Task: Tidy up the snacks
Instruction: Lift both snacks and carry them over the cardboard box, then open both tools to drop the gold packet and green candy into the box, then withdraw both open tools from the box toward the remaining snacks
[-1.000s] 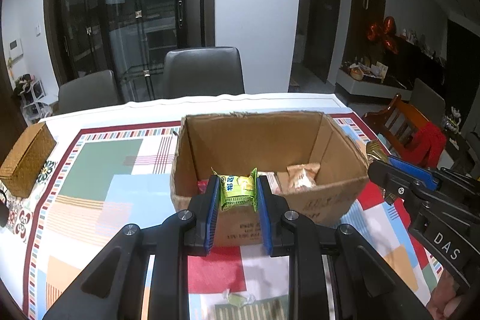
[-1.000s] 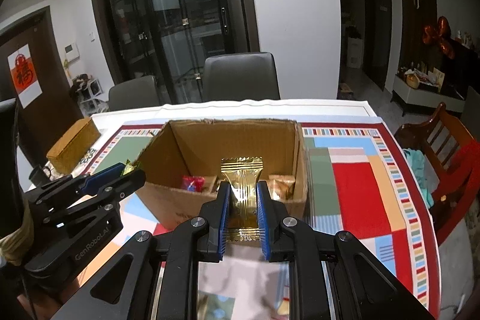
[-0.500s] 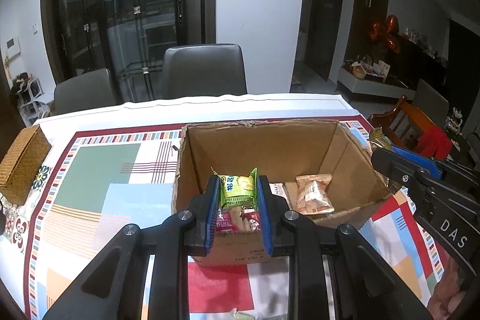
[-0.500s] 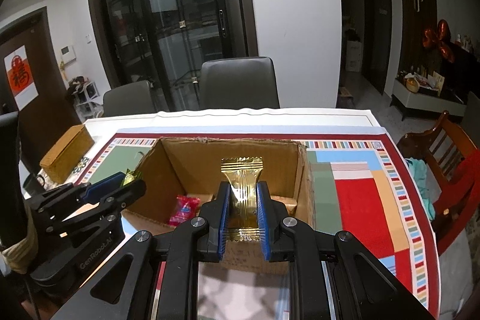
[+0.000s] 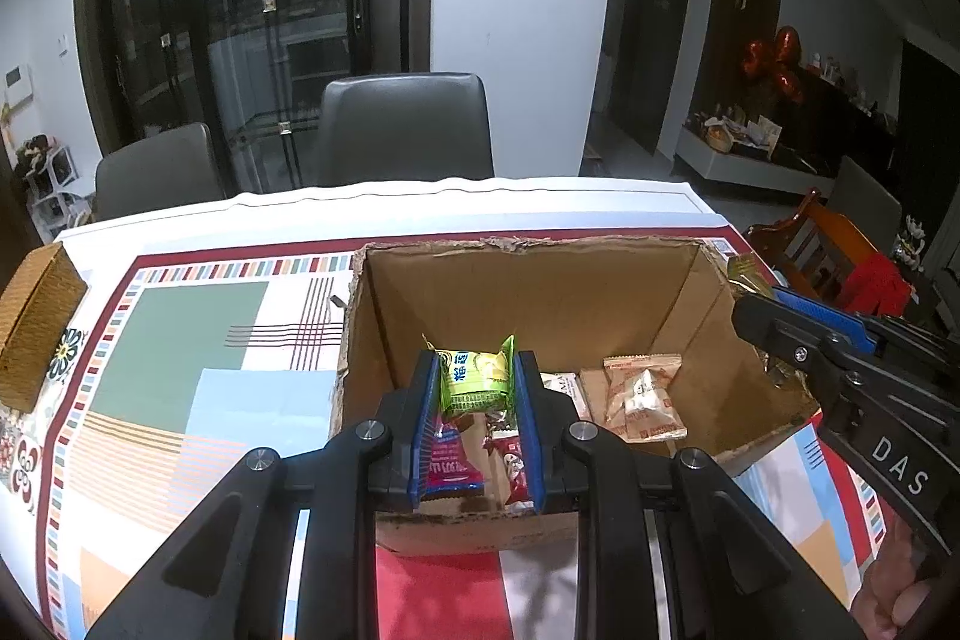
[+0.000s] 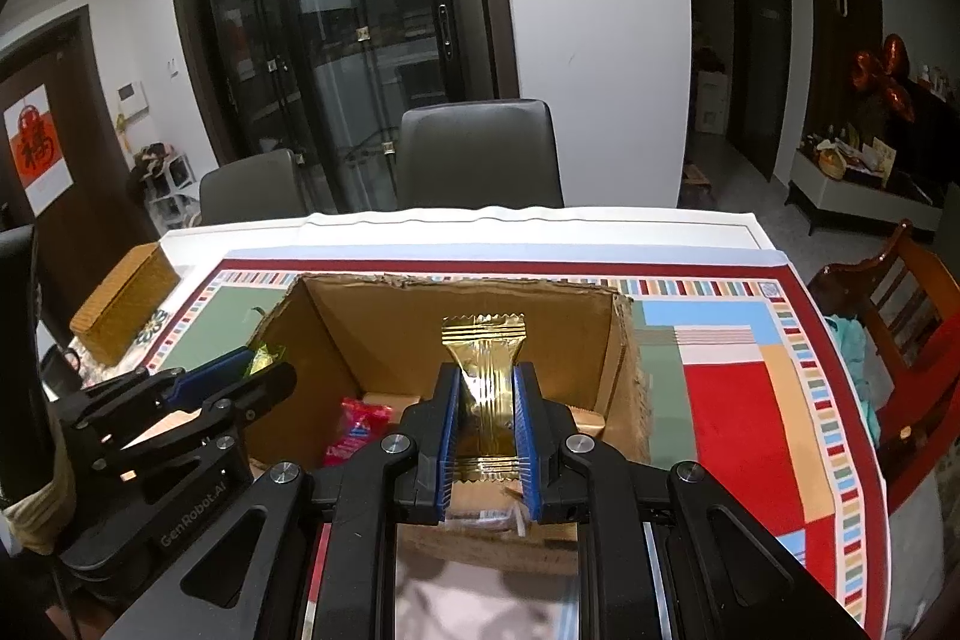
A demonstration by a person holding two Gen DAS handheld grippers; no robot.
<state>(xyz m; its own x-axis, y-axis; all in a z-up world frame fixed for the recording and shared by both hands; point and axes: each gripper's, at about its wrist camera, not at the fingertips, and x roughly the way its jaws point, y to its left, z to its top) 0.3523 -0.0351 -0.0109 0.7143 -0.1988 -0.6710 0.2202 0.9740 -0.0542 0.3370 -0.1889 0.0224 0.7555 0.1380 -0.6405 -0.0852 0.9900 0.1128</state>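
A: Left gripper [image 5: 474,388] clamps the green snack packet [image 5: 475,379]; right gripper [image 6: 485,400] clamps the gold snack packet [image 6: 483,367], long axis pointing away.

B: Where's the cardboard box [image 5: 540,292]?

A: Directly ahead and below both. Each packet hangs over the open top, left one over the pink packet [image 5: 447,457].

B: Likely both release straight down.

My worktop [image 5: 540,205] is wearing a patchwork cloth [image 5: 198,340] of green, blue, red and orange blocks. An open cardboard box [image 5: 540,292] is sitting on it straight ahead of me, and a woven straw box [image 5: 36,322] is resting near its left edge.
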